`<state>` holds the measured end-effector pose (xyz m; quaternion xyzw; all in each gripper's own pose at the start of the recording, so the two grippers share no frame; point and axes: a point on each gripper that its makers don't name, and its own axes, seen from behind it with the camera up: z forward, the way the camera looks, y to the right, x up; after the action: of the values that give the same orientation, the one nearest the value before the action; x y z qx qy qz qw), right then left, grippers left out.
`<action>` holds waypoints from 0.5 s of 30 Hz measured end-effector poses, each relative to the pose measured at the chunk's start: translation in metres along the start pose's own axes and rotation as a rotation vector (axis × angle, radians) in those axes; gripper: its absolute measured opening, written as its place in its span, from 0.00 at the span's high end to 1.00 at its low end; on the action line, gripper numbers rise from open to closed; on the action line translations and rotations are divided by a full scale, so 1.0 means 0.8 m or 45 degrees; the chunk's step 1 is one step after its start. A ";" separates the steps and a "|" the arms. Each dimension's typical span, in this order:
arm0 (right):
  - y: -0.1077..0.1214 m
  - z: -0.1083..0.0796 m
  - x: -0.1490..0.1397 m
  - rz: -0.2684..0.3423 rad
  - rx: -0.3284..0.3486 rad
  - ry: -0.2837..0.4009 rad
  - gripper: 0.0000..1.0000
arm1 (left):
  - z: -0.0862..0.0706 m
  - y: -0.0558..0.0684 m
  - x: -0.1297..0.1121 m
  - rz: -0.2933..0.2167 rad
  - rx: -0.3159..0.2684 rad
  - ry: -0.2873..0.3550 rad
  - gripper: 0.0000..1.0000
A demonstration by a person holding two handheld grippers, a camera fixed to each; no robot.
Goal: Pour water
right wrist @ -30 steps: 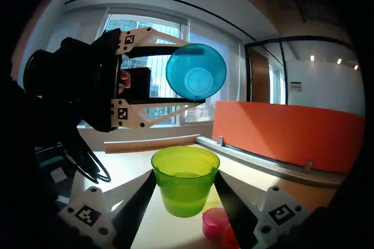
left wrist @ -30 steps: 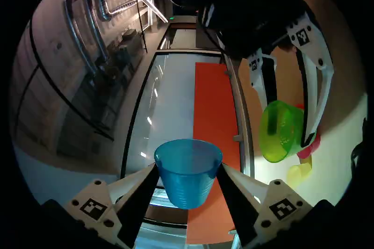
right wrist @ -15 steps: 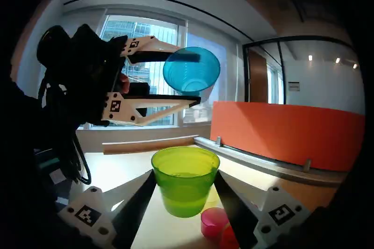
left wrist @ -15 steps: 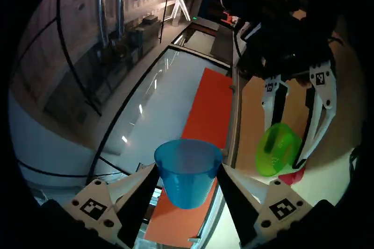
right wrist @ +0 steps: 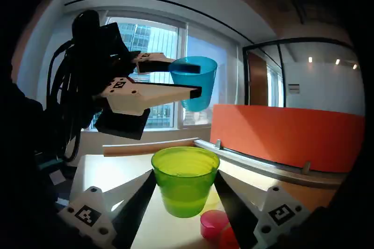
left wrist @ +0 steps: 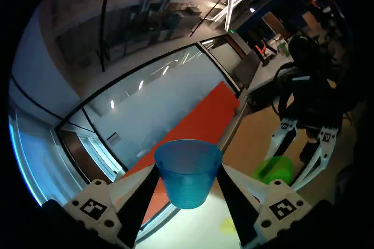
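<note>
A blue translucent cup sits between the fingers of my left gripper, which is shut on it. In the right gripper view the same blue cup hangs upright, high above the table, held by the left gripper. My right gripper is shut on a green cup that holds some liquid. The left gripper view shows this green cup lower right, between the white fingers of the right gripper.
A pale table lies below, with small pink cups and a yellow one on it. An orange partition runs along the table's far side. Large windows stand behind, and cables hang from the left gripper.
The left gripper has turned the blue cup from tipped, mouth toward the right gripper, back to upright. The right gripper and green cup have stayed still.
</note>
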<state>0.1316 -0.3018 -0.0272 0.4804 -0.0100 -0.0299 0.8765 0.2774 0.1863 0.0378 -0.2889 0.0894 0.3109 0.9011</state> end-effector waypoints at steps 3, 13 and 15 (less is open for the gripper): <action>0.000 -0.001 0.002 -0.001 -0.003 0.004 0.12 | -0.001 -0.001 0.002 -0.128 -0.021 0.016 0.16; -0.002 -0.002 0.009 -0.001 -0.006 0.014 0.13 | -0.001 -0.013 -0.003 -0.461 -0.060 0.036 0.16; -0.003 -0.002 0.011 -0.005 -0.007 0.014 0.12 | 0.000 -0.015 -0.005 -0.518 -0.065 0.034 0.16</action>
<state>0.1404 -0.3022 -0.0307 0.4780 -0.0041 -0.0289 0.8779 0.2812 0.1764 0.0448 -0.3278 0.0331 0.1206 0.9364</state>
